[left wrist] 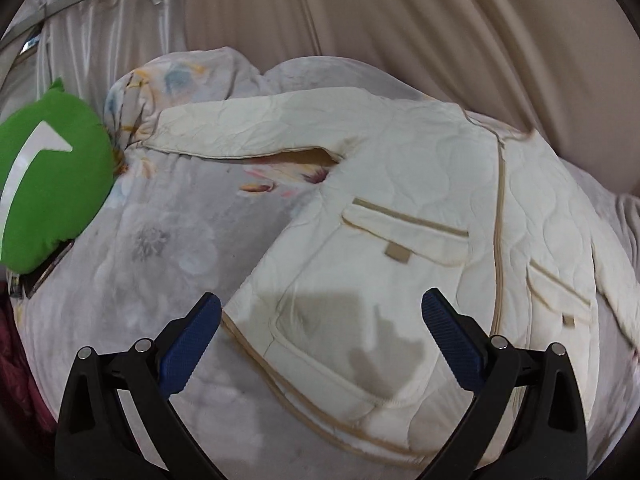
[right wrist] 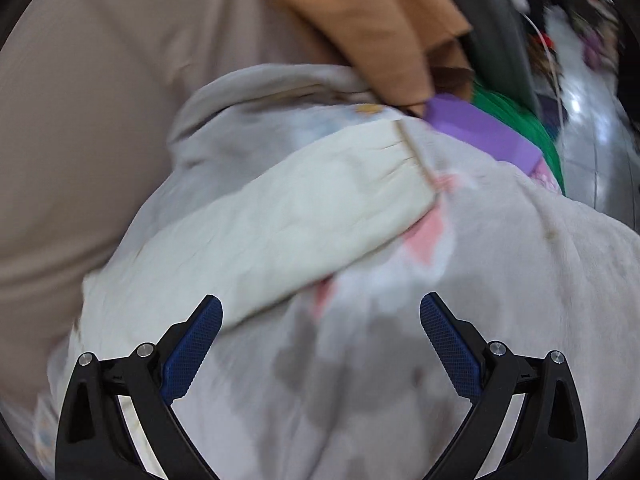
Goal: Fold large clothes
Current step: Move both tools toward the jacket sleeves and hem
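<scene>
A cream quilted jacket (left wrist: 420, 200) lies spread front-up on a grey floral blanket (left wrist: 160, 240), zip closed, one sleeve (left wrist: 248, 128) stretched out to the left. My left gripper (left wrist: 320, 312) is open and empty, hovering over the jacket's lower left hem and pocket. In the right wrist view the jacket's other sleeve (right wrist: 280, 220) lies across the blanket (right wrist: 500, 260), its cuff (right wrist: 412, 160) pointing up right. My right gripper (right wrist: 320, 312) is open and empty, above the blanket just below that sleeve. The right view is motion-blurred.
A green cushion (left wrist: 52, 184) sits at the blanket's left edge. Beige curtain (left wrist: 440, 20) hangs behind the bed. In the right view a purple box (right wrist: 480, 132), green fabric (right wrist: 532, 128) and brown cloth (right wrist: 380, 20) lie beyond the blanket's far edge.
</scene>
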`<state>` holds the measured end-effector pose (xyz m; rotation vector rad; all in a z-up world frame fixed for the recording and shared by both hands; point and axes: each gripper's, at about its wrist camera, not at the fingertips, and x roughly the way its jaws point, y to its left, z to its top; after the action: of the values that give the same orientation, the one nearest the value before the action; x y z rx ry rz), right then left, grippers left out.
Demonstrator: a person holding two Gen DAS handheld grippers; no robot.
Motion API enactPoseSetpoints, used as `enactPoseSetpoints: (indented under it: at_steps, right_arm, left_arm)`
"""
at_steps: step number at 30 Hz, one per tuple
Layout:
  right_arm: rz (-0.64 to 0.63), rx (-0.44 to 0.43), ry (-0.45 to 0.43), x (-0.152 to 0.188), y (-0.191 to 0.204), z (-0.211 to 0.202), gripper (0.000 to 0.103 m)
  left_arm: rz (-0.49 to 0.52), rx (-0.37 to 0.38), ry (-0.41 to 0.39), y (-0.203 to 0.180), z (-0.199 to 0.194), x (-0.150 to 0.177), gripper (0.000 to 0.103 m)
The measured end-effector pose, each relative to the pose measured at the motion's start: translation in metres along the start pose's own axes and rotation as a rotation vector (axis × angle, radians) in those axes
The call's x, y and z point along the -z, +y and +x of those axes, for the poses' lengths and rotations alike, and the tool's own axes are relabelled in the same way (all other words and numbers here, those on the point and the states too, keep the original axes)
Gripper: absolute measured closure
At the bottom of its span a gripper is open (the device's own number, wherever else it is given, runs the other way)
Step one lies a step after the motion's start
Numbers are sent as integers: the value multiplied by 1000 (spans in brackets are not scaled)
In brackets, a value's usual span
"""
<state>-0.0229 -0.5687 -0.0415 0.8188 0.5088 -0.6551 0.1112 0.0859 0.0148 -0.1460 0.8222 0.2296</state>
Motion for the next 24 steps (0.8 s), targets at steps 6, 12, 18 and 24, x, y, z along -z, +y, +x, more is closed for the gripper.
enactPoseSetpoints:
  at_steps: [6,12,18,24]
  right_arm:
    - [181,-10,29,-32,-39,58,30]
    - [215,-75,5,-48,-20,77,93]
    - [-138,-447,-141,-45,161,13,93]
    - [-613,-815,61,91,385,-14,87]
  left_arm:
    - [-34,-10,25,-17,15,-3,5]
    - [-13,4,66,-31,35,-6,5]
    - [-61,52,58,-26,45,-25,5]
    - [-130,142,23,-19,48,-57,5]
